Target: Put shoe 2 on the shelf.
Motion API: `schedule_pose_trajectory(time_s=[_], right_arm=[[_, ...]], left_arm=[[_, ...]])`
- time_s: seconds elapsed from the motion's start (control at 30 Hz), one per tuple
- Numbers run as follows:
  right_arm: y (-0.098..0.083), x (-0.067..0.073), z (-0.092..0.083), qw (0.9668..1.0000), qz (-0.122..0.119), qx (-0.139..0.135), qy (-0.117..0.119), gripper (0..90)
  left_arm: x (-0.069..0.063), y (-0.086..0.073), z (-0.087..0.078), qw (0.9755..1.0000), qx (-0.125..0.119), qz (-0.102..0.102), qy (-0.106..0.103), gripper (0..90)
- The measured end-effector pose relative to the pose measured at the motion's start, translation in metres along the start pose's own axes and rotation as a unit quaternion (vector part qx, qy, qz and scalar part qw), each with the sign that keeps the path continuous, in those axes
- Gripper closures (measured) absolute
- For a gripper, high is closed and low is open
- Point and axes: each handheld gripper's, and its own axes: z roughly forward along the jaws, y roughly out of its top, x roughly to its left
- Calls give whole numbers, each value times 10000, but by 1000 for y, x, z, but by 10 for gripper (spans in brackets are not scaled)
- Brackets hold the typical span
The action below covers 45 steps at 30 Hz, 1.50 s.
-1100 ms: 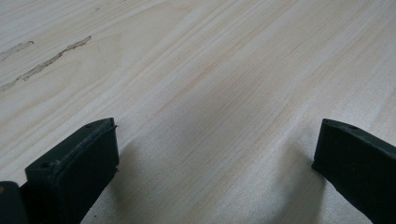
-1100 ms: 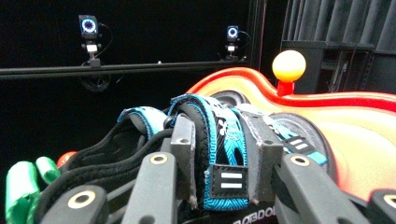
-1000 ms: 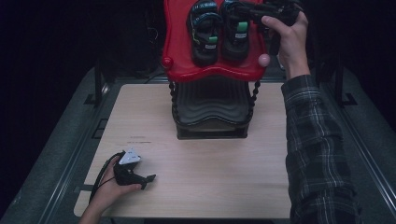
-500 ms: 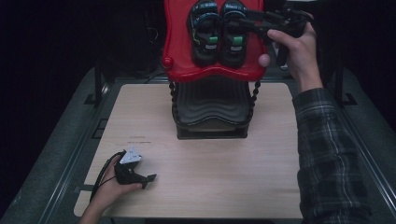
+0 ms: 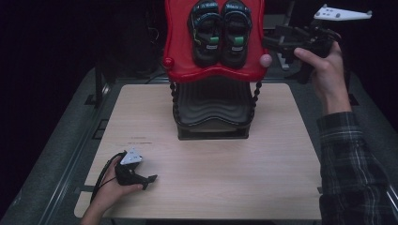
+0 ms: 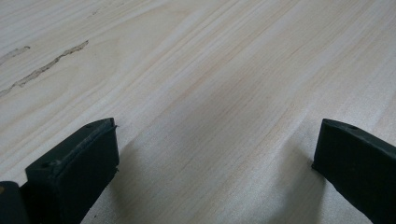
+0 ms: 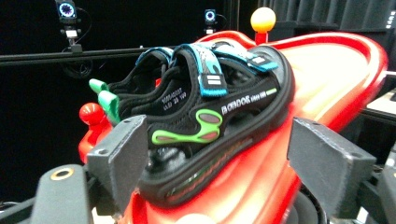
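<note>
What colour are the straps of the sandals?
The straps are light blue, on black sandals; the right gripper view shows this best.

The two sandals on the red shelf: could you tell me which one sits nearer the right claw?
The right-hand sandal in the high view, on the red shelf's side facing the right claw; its twin sits beyond it.

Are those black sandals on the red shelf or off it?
On it: both black sandals sit side by side on the red plastic shelf.

A dark plaid sleeve [image 5: 356,159] covers the right forearm; both tools are black with grey three-cornered plates.
</note>
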Motion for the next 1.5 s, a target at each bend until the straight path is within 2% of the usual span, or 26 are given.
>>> schedule_pose_trajectory(time_s=[0.2, 0.6, 0.87, 1.13, 1.5], right_arm=[[-14, 4, -18, 9997, 129, 7, -206, 174], [-54, 14, -49, 9991, 270, 75, -317, 167], [-84, 27, -62, 9990, 245, 206, -313, 166], [-118, 38, -72, 9975, 208, 549, -388, 166], [-162, 50, -84, 9934, 244, 1016, -481, 167]], left_arm=[[0, 0, 0, 10000, 12, 6, -3, 0], [-1, -1, -1, 10000, 6, 0, -30, 0], [-1, -1, -1, 10000, 6, 8, -29, 0], [-1, -1, -1, 10000, -6, 0, -18, 0], [-1, -1, -1, 10000, -4, -2, -17, 0]])
